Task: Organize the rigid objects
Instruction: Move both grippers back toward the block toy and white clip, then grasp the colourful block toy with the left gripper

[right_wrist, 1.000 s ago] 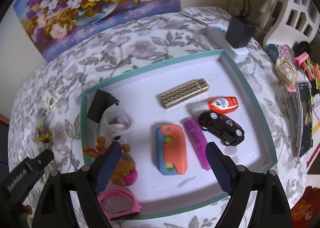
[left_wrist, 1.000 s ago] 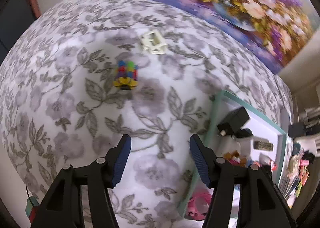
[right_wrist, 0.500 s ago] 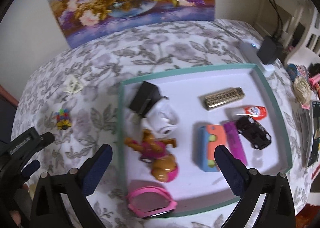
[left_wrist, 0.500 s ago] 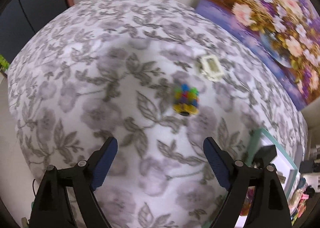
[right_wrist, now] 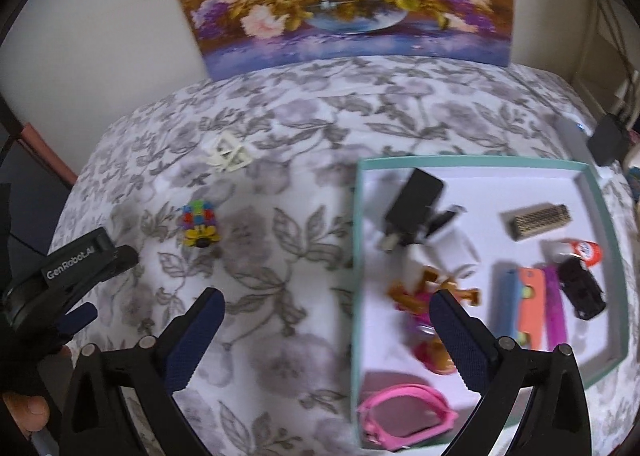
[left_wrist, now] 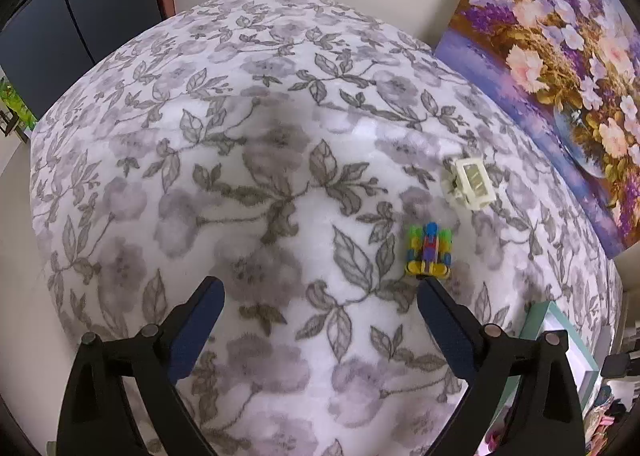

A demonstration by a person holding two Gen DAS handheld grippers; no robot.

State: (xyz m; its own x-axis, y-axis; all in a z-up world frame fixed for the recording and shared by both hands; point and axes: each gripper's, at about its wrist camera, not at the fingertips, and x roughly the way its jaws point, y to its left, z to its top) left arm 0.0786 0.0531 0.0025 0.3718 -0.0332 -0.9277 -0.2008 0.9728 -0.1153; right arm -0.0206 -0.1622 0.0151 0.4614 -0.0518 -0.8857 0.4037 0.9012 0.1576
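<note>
Two hand-held grippers hover over a grey floral tablecloth (left_wrist: 256,183), both with jaws spread wide and grasping nothing. The left gripper (left_wrist: 320,316) hangs near a small multicoloured plastic block toy (left_wrist: 429,252), which lies on the cloth well left of the teal-rimmed white tray (right_wrist: 356,256). A cream plastic frame piece (left_wrist: 472,183) rests just beyond the toy. The right gripper (right_wrist: 326,330) straddles the tray's left rim, where a pink watch (right_wrist: 404,412), black charger (right_wrist: 414,207) and other small items sit inside
</note>
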